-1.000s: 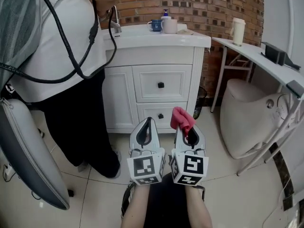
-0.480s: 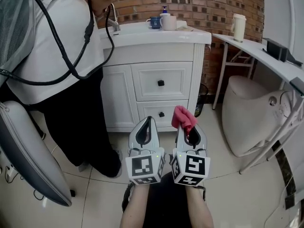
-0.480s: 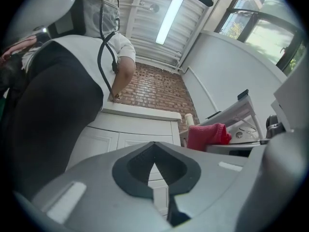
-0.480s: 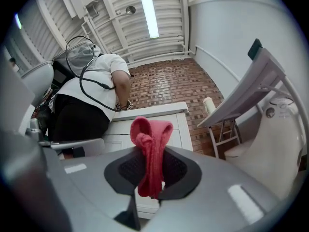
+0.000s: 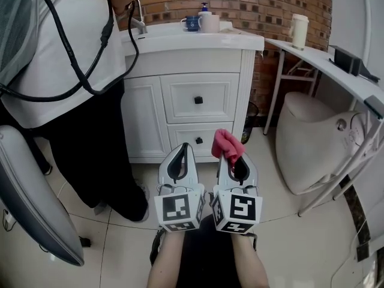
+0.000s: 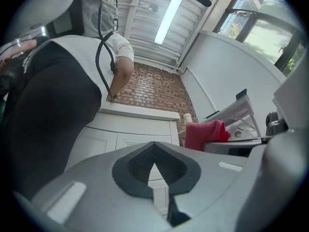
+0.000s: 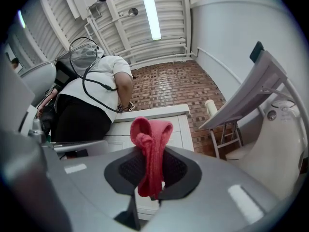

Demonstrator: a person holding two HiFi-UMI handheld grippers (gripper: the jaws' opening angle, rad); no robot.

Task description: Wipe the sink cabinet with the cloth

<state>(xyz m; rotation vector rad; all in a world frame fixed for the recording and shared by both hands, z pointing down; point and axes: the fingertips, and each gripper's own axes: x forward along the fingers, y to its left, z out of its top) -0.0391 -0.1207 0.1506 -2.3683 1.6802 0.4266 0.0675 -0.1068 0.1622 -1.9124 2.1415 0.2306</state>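
The white sink cabinet [image 5: 192, 95] with two drawers stands ahead, under a white countertop. My right gripper [image 5: 231, 153] is shut on a red cloth [image 5: 227, 144], which bunches up above its tips; the same cloth [image 7: 150, 149] hangs between the jaws in the right gripper view. My left gripper [image 5: 182, 150] is beside it, shut and holding nothing. Both are held low, a short way in front of the cabinet's lower drawer [image 5: 198, 140]. In the left gripper view the cloth [image 6: 203, 134] shows at the right and the cabinet [image 6: 140, 134] beyond.
A person in a white top and black trousers [image 5: 78, 101] stands at the cabinet's left, leaning over the sink. Cups and a soap bottle [image 5: 201, 21] sit on the countertop. A white shelf [image 5: 324, 65] and a white bin [image 5: 312, 143] are on the right. A grey board [image 5: 30, 203] leans at left.
Both grippers, with the cloth, sit slightly lower and further left in the view. The cabinet has shifted a little left, and the person leans further over the sink.
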